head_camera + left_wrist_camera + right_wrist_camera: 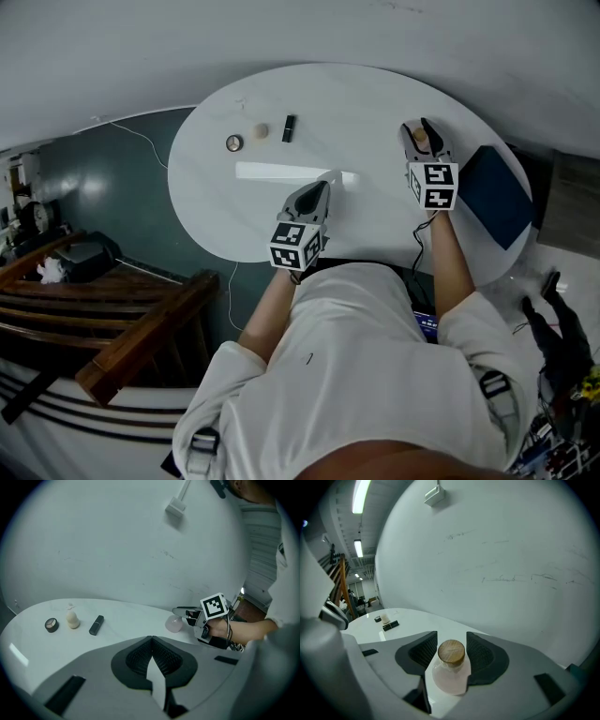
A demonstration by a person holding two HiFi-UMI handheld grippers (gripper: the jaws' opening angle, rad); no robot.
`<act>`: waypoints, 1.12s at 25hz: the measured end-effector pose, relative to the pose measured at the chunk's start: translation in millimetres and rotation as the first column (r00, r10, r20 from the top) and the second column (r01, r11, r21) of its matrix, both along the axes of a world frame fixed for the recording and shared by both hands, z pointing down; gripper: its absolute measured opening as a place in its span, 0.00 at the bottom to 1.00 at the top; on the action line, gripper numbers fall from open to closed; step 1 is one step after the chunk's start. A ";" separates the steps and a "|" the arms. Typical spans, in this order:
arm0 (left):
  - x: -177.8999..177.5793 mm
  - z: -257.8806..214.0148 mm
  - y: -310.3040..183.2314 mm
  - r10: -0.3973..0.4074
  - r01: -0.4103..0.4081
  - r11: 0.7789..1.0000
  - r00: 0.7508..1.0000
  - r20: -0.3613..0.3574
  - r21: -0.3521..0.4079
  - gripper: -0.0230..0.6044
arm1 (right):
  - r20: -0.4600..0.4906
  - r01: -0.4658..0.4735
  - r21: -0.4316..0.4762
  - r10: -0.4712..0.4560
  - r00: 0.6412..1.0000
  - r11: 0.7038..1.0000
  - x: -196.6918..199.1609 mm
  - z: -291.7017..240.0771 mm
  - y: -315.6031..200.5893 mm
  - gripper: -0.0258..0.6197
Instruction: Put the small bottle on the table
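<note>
A small, round, pinkish glass bottle (450, 674) with a wooden cap stands upright on the white oval table (366, 103) near its right edge. My right gripper (451, 634) straddles it, one jaw on either side, and a thin gap shows between each pad and the bottle; the jaws are open. The head view shows the bottle (422, 139) between the tips of that gripper (423, 127). The left gripper view shows the bottle (174, 623) in front of the right gripper (186, 613). My left gripper (151, 638) hovers over the table's near side (323, 187), shut and empty.
At the table's far left lie a round compact (233, 142), a beige egg-shaped sponge (262, 131) and a black lipstick tube (289, 127). A dark blue flat case (497, 195) lies at the table's right edge. Wooden furniture (141, 328) stands on the floor to the left.
</note>
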State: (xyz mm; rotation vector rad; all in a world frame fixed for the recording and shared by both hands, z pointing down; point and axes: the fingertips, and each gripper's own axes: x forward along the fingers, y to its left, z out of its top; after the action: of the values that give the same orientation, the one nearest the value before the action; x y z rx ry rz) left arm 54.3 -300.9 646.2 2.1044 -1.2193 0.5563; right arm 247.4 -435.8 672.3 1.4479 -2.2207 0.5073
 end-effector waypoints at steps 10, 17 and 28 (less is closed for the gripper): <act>-16.8 -9.9 2.9 0.001 0.001 0.999 0.999 -0.034 0.040 0.06 | 0.031 -0.036 0.119 0.033 0.999 0.992 1.3 -63.9 24.5 0.42; -44.6 -20.4 7.8 0.016 -0.012 0.998 0.998 -0.065 0.068 0.06 | 0.070 0.004 0.088 -0.010 0.997 0.996 -48.5 -82.0 75.2 0.33; -93.8 -45.2 13.9 0.029 -0.017 0.990 0.996 -0.085 0.142 0.06 | 0.123 0.105 0.012 -0.105 0.987 0.994 -162.7 -86.5 136.6 0.04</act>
State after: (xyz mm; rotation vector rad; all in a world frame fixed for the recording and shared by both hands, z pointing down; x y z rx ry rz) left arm -39.5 -287.0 600.9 2.2387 -1.2173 0.3936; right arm 84.7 -299.1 585.9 1.3260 -2.3822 0.5701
